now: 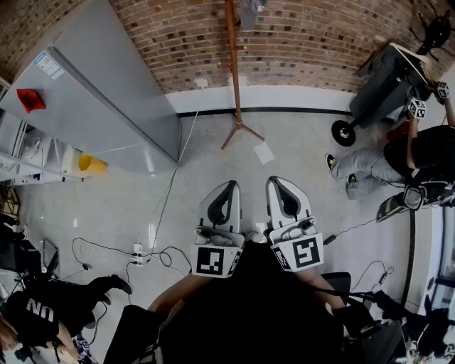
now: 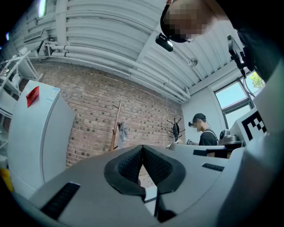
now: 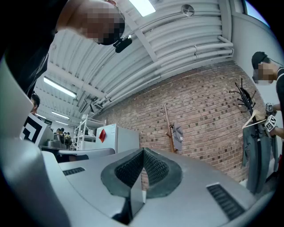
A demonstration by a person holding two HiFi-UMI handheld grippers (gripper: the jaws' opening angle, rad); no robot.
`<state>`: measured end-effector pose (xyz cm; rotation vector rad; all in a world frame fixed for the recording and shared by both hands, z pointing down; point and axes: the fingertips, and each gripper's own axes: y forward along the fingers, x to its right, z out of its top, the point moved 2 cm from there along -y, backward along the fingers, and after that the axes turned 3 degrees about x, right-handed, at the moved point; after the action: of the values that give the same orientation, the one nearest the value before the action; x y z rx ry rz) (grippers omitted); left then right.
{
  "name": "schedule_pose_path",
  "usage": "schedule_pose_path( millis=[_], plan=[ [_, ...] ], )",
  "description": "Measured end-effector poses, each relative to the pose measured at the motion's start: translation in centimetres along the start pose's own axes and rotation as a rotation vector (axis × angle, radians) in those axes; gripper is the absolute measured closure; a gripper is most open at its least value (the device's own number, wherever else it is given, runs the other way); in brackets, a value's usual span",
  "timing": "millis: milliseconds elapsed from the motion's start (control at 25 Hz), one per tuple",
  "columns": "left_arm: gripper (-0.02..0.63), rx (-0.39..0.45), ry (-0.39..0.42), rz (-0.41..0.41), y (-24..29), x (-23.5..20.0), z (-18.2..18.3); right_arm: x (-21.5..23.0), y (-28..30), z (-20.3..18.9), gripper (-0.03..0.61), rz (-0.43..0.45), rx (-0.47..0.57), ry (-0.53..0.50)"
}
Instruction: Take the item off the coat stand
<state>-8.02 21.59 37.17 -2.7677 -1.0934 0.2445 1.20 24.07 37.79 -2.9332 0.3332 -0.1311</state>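
Head view: the left gripper (image 1: 231,186) and right gripper (image 1: 278,182) are held side by side, low over the floor (image 1: 298,142). Both point toward the brick wall (image 1: 306,43). Each has its jaws pressed together with nothing between them. The wooden coat stand (image 1: 234,71) stands on the floor against the wall, well apart from both grippers. The grey item (image 1: 250,10) hangs near the stand's top, right of the pole. A sheet of paper (image 1: 264,152) lies on the floor just beside the stand's feet. A grey cabinet (image 1: 106,99) stands to the left.

Left gripper view: the left gripper (image 2: 143,148) has its jaws together and is empty. Beyond it, the coat stand (image 2: 116,119) leans against the wall with the item (image 2: 124,131) on its right side. A person (image 2: 205,133) stands far right.

Right gripper view: the right gripper (image 3: 143,152) is fully closed and holds nothing. The item (image 3: 178,133) hangs on the coat stand (image 3: 168,122), well apart from the jaws.
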Motion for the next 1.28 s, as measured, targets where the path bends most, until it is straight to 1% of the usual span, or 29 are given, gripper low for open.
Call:
schedule_pose_path(
  millis=[160,280,480,600,680,800,1040,1160,1280],
  plan=[
    [0.597,0.028,-0.023,0.004,0.4,0.0,0.2,0.7,0.2,0.0,0.563,-0.008,0.000,-0.006],
    [0.597,0.029,-0.021,0.016,0.4,-0.1,0.2,1.2,0.0,-0.1,0.561,-0.011,0.003,0.024],
    [0.597,0.012,-0.008,0.019,0.6,0.3,-0.4,2.4,-0.8,-0.9,0.561,-0.026,-0.030,0.049],
    [0.597,0.010,0.004,0.033,0.7,0.4,-0.9,2.9,-1.1,-1.0,0.561,-0.019,-0.024,0.066],
    [0.597,-0.009,0.000,0.049,0.8,0.2,-1.5,3.3,-0.9,-1.0,0.561,-0.009,-0.015,0.080],
    [0.597,-0.028,-0.005,0.049,1.3,0.3,-2.3,4.2,-0.6,-0.6,0.561,-0.011,-0.006,0.083],
    [0.597,-0.035,-0.010,0.057,4.7,-1.2,-3.2,6.8,2.3,-1.1,0.561,-0.024,-0.018,0.105],
    [0.597,-0.029,-0.024,0.029,7.7,-1.8,-3.7,8.5,4.6,-1.3,0.561,-0.040,-0.039,0.079],
    [0.597,-0.024,-0.040,-0.010,11.2,-2.9,-4.3,10.1,7.6,-1.3,0.561,-0.048,-0.029,0.054]
  ],
)
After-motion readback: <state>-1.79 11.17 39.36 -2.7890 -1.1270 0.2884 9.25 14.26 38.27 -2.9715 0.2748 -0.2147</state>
